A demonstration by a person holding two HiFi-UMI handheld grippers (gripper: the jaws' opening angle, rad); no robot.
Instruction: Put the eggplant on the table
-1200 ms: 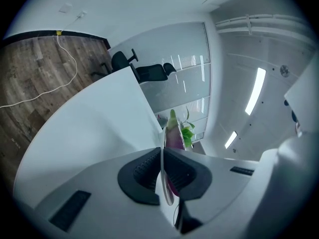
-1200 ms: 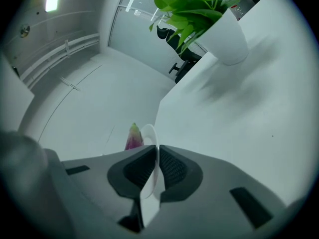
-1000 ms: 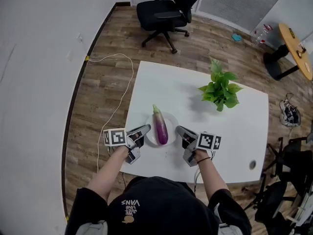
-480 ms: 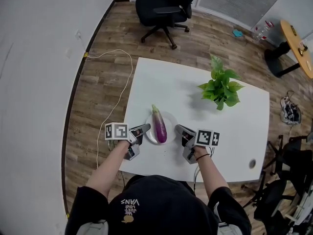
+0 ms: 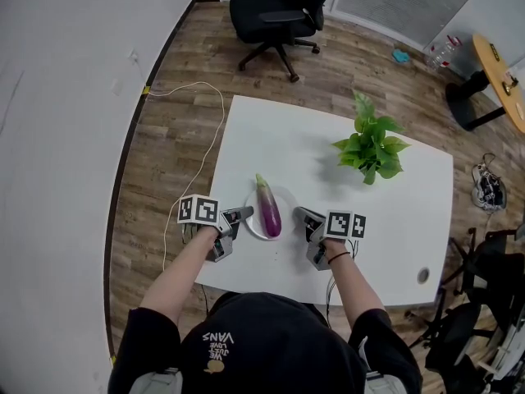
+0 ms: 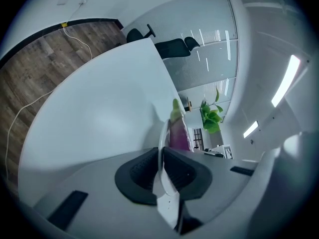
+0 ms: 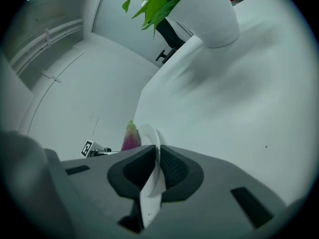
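— What colour is the eggplant (image 5: 268, 208)?
— Purple, paling toward a green stem at twelve o'clock. The plate (image 5: 289, 208) and the table (image 5: 385, 220) are plain white.
— And the tools?
— The left gripper (image 5: 244, 213) and right gripper (image 5: 300, 214) are grey with black pads, and their cubes bear black-and-white square markers. At one o'clock the plant (image 5: 371, 148) is green. The floor (image 5: 176, 138) is brown wood grain.

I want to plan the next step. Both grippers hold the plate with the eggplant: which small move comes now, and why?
Probably settle the plate flat on the table. The left gripper and right gripper clamp its opposite rims, the eggplant lies on it, and touchdown is unclear.
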